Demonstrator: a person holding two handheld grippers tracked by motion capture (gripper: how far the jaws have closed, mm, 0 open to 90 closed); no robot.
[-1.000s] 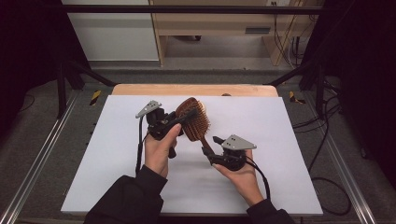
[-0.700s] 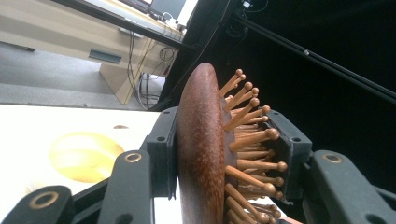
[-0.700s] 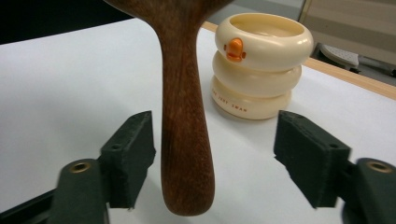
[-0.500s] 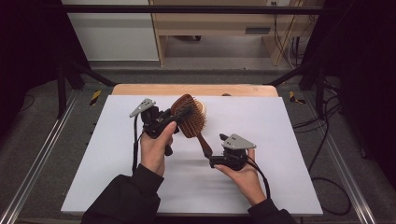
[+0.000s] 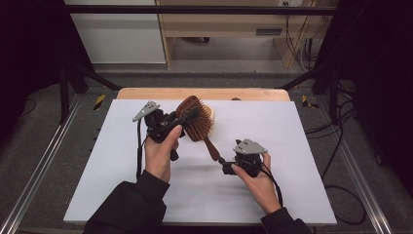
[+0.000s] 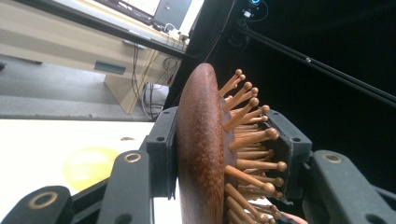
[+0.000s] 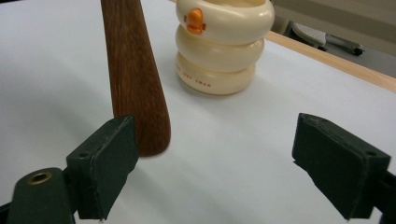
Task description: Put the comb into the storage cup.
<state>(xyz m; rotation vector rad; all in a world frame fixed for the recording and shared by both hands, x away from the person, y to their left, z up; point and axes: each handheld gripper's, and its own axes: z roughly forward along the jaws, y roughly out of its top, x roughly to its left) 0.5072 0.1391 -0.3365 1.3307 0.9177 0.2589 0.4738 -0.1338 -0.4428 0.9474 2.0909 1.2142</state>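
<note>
Bright overhead light, dark surroundings, soft shadows.

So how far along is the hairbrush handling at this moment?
Done: the left gripper is clamped on the hairbrush head, lifted off the table. In hand: the right gripper has just been opening; the handle is free. Left: setting it down, perhaps near the cream container.

High view overhead, facing forward-down; gripper views close-up; all share hairbrush [image 5: 197, 122].
</note>
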